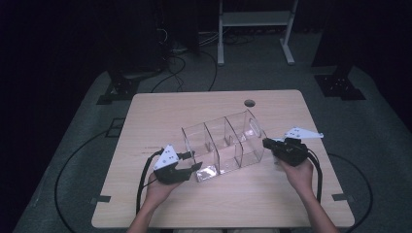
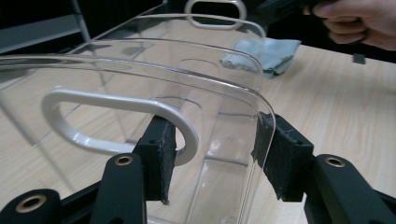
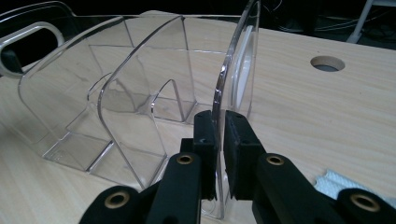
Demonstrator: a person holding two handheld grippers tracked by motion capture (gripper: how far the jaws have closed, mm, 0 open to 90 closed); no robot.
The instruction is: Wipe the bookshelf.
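Dark room all round, with a pale wooden table (image 1: pixel 145 204) lit in the middle of it. On the middle of that table stands a clear plastic organizer (image 1: pixel 223 145), a long box split by dividers into compartments, with a white-rimmed handle slot in each end wall.

It looks light but stiff, hard-edged and slick, so pads are likely to slide on the smooth walls unless they bite squarely. Thin walls like these may crack or flex if twisted from one end alone, so lifting from both ends together seems the safer way, and the end walls by the handle slots look like the best places to grip.

At the near-left end, the left gripper (image 2: pixel 219 156) stands with its jaws at a middling width astride the end wall's corner, one pad inside the handle slot (image 2: pixel 116 123); whether the pads press I cannot tell. At the far-right end, the right gripper (image 3: pixel 220 140) has its jaws pinched narrow on the other end wall.

A blue-grey cloth (image 2: pixel 264 53) lies on the table just beside that right end. Farther back, a round cable hole (image 1: pixel 249 103) sits near the table's far edge.
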